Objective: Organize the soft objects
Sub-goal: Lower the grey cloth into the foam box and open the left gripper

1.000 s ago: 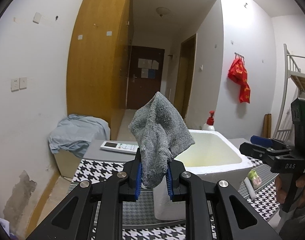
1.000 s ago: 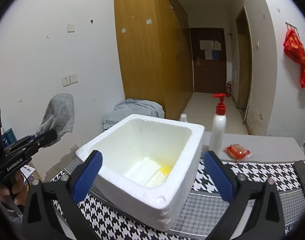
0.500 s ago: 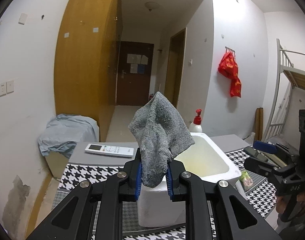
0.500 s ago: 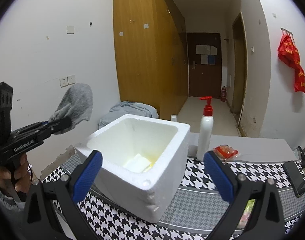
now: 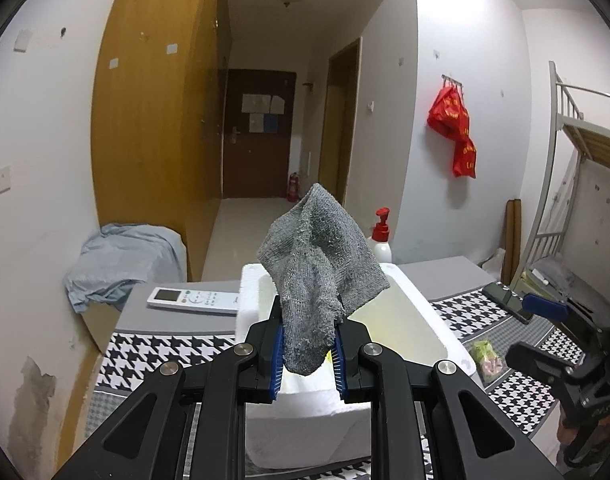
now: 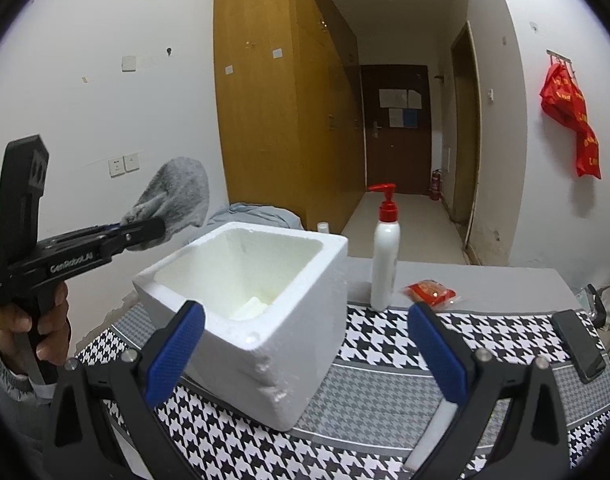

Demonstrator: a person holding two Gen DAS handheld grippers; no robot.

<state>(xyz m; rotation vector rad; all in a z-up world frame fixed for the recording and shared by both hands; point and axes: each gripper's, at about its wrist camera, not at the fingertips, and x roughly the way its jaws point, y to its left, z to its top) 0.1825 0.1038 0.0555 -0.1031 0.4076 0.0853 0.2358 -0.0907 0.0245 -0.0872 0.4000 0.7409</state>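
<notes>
Left gripper [image 5: 307, 354] clamped on a grey knitted sock [image 5: 319, 280]; blue pads pinch its lower part, the rest stands up above the fingers. In the right wrist view the same gripper [image 6: 145, 231] is held in the air to the left of the white foam box [image 6: 261, 312], sock [image 6: 173, 200] above the level of the box rim and not over the opening.

Change over the last second: in the left wrist view the box [image 5: 425, 320] has slid from right of the fingers to directly behind and below them, so the left gripper now points at it. In the right wrist view the left gripper sits higher and nearer the box than before. Grip on the sock unchanged.

Right gripper [image 6: 305, 344] spread wide, nothing between its blue pads; the box sits ahead of it on the houndstooth cloth [image 6: 385, 344]. It has shifted, so the box lies more to the left of its view than earlier.

Inside the box, a pale flat item on the floor, kind unclear. Pump bottle [image 6: 385, 256] with red top stands behind the box, a red packet [image 6: 431, 292] beside it. A white remote [image 5: 193, 301] lies left of the box on the grey tabletop. A dark phone [image 6: 579, 346] lies at the right edge of the cloth.
</notes>
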